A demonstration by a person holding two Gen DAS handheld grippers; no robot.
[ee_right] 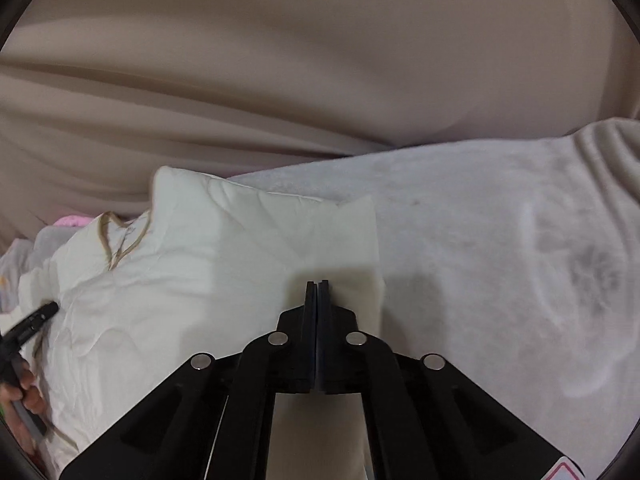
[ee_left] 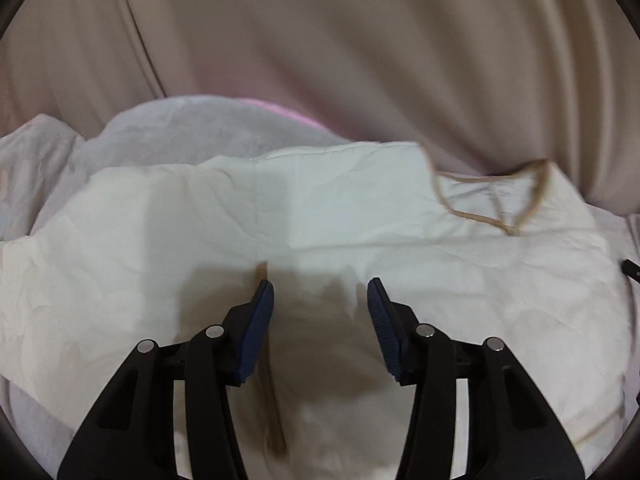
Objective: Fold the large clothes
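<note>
Hovering left tool [ee_left: 320, 292] parted above blurred cream garment [ee_left: 340, 208], right tool [ee_right: 318, 284] closed, empty.

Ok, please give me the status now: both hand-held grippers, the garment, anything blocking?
Left hand-held gripper open, empty, over white garment. Right hand-held gripper shut, empty, at garment's edge. Tan trim loose on top. Nothing blocking.
</note>
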